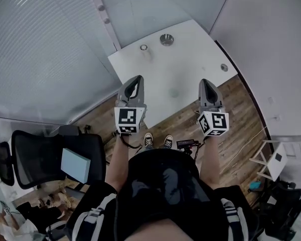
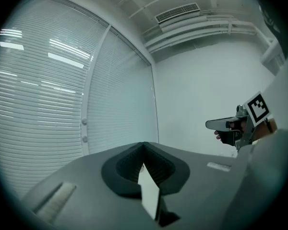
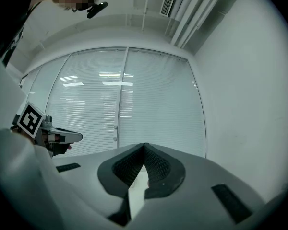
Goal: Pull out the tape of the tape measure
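Approach step, by my read: both grippers are empty and nothing is touched yet. Left gripper (image 1: 138, 79) has its jaws pressed together w/ nothing between them. Right gripper (image 1: 206, 82) is likewise closed on nothing. Both point level, side by side and well apart, short of the white table (image 1: 190, 84) ahead of them.

Tape measure: can't ID it for certain. Best candidate is the round metallic item (image 1: 166, 39) on the table's far part, well ahead of both grippers and roughly between their lines. It looks small, w/ a shiny grey rim and a darker centre. No tape shows drawn out, and it's too small to make out a tab. Two smaller round bits also sit there: one (image 1: 143, 47) just beside the candidate, ahead of the left gripper, and another (image 1: 223, 67) ahead of the right gripper near the table edge. Neither gripper view shows any of these, only blinds (image 2: 48, 80) and wall (image 2: 206, 80) beyond the tips.

Next move prob. calls for bringing both grippers fwd to the table and spreading the jaws before contact. One would then pin the case while the other pinches the tape's end and draws it away.
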